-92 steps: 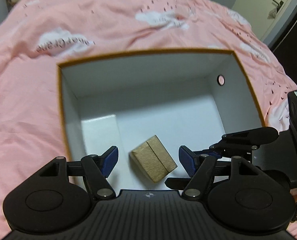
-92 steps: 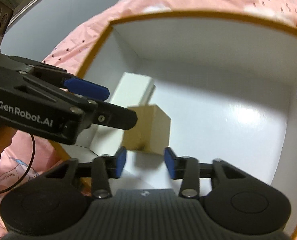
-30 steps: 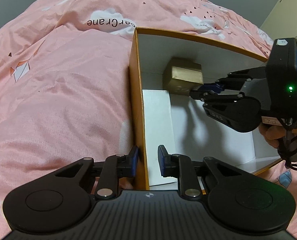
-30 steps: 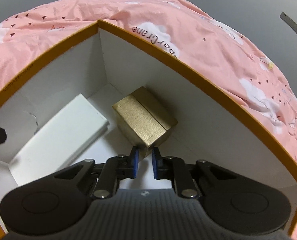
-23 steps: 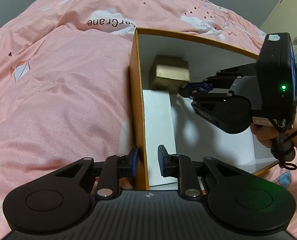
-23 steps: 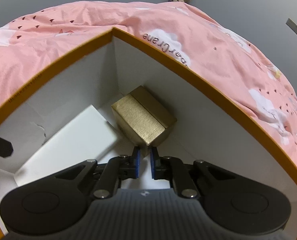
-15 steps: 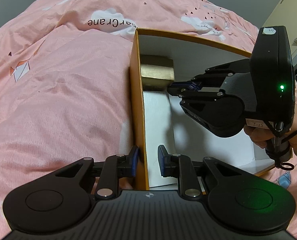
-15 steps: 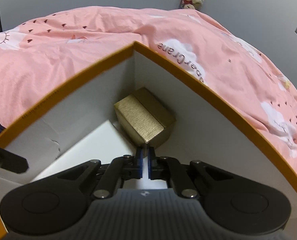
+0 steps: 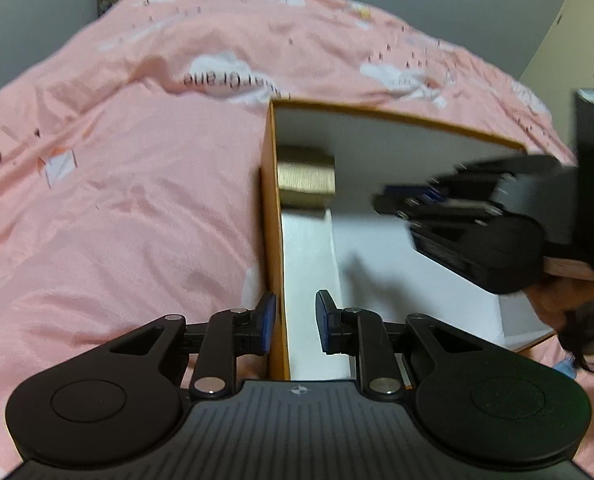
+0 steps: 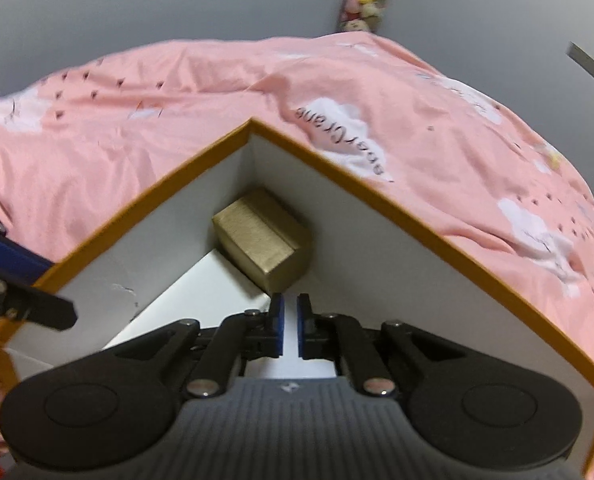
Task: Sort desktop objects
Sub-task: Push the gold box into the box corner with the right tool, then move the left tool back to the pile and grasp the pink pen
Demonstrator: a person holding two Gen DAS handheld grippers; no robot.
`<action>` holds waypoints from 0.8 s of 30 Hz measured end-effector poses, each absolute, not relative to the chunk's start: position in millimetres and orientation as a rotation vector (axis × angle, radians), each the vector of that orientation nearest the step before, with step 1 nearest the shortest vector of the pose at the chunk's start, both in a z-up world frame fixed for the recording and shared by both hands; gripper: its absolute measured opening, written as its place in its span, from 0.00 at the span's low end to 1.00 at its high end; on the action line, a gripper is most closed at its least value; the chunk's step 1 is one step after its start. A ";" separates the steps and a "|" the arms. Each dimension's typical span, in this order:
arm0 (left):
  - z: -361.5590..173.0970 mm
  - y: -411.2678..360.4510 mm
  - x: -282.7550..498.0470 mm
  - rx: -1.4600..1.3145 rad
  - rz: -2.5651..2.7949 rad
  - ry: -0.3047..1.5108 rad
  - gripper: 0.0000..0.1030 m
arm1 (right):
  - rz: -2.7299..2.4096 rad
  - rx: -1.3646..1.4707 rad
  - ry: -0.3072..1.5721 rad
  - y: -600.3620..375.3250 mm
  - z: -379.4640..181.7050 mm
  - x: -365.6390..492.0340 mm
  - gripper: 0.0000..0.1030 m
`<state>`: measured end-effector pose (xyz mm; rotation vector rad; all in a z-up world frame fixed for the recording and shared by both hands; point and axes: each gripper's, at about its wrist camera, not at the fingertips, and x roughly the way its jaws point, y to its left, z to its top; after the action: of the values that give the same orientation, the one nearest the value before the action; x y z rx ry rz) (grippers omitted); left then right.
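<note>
The left hand-held gripper [image 9: 295, 326] is seen at the lower centre of its view, jaws partly spread and straddling the orange wall of the open box [image 9: 271, 240]; whether the pads press on that wall cannot be told. The right hand-held gripper [image 10: 291, 330] is nearly pressed together, its jaws opening, with nothing between them. The gold box [image 10: 263, 242] lies in the box's far corner, beside a flat white box [image 10: 201, 300]. The open box rests on a bed with a pink cloud-print cover [image 9: 129, 184]; grey walls [image 10: 177, 0] are seen behind.
</note>
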<state>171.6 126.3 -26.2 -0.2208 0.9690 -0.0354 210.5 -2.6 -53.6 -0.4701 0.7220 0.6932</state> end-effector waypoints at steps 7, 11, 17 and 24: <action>1.8 117.8 143.2 -0.188 -0.029 0.841 0.23 | 0.693 -0.231 0.704 -54.0 -12.4 166.3 0.38; 15.3 110.3 125.8 -0.122 0.016 0.807 0.23 | 0.664 -0.147 0.674 -76.9 -3.3 132.6 0.38; 14.4 106.1 107.6 -0.106 -0.026 0.894 0.23 | 0.662 -0.037 0.674 -98.5 -2.0 85.5 0.38; -8.7 106.6 84.3 -0.064 -0.013 1.020 0.24 | 0.672 0.008 0.759 -95.0 -25.3 55.8 0.38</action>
<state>84.3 106.6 -8.7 -0.0637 1.0196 -0.0132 55.8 -95.0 -25.3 0.0082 0.7592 0.6716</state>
